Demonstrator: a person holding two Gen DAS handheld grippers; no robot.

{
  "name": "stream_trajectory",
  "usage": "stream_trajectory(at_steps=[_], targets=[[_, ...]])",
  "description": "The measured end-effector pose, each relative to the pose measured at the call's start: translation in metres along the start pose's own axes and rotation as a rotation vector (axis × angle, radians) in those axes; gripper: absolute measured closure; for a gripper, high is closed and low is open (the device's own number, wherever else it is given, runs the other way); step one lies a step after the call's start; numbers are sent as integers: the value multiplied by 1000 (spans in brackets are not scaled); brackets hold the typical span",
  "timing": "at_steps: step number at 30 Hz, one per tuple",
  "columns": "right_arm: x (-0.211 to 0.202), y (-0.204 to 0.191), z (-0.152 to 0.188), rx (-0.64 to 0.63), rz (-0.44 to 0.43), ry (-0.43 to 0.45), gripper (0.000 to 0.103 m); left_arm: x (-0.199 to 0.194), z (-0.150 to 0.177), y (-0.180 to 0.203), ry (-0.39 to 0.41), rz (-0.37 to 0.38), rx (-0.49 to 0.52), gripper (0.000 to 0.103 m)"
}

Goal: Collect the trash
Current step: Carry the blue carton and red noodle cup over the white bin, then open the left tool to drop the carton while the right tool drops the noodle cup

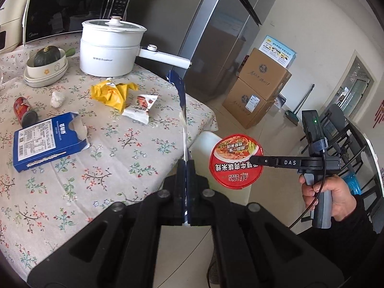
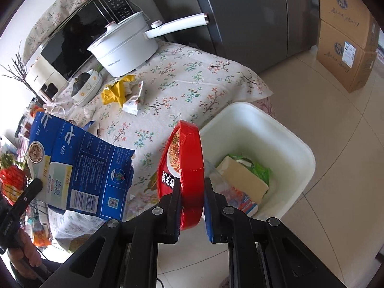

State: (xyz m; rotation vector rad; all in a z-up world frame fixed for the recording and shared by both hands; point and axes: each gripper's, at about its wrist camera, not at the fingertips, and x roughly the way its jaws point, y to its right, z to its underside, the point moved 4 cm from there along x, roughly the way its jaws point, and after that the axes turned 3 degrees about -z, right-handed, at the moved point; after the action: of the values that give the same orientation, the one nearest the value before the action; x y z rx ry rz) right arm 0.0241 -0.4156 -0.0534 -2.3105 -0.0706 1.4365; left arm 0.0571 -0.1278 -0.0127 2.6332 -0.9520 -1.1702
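Note:
My left gripper [image 1: 185,162] is shut on a flattened blue carton [image 1: 180,96], seen edge-on; it also shows in the right wrist view [image 2: 81,168]. My right gripper [image 2: 192,187] is shut on a red noodle-cup lid [image 2: 187,163], held on edge beside the white bin [image 2: 302,148]; the lid also shows in the left wrist view [image 1: 236,160]. The bin holds a beige box and green wrapper. On the floral table [image 1: 115,148] lie a torn blue box [image 1: 48,140], a yellow wrapper [image 1: 112,93], a white snack packet [image 1: 141,106], a red can [image 1: 24,112] and a crumpled tissue [image 1: 57,99].
A white electric pot [image 1: 112,48] with a long handle, stacked bowls holding a squash [image 1: 46,64] and a microwave [image 1: 72,7] stand at the table's back. A grey fridge [image 1: 216,36] and stacked cardboard boxes [image 1: 259,88] stand beyond. A black chair [image 1: 348,144] is at right.

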Motion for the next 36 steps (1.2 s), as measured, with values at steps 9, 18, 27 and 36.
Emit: stream_trajectory(at_steps=[9,18,27,36], targets=[[0,60,1,56,123,-10,86,70,-2,59,-28,67,73,102],[-6,97,0,105,172,-9,86,143,16,82,-101,58,112,102],[1,102,0,88,197,-30,86,182,41,91,-210,48,166,90],[7,94,0,78,204,-40,86,160,39,62,-241,-136,190,21]])
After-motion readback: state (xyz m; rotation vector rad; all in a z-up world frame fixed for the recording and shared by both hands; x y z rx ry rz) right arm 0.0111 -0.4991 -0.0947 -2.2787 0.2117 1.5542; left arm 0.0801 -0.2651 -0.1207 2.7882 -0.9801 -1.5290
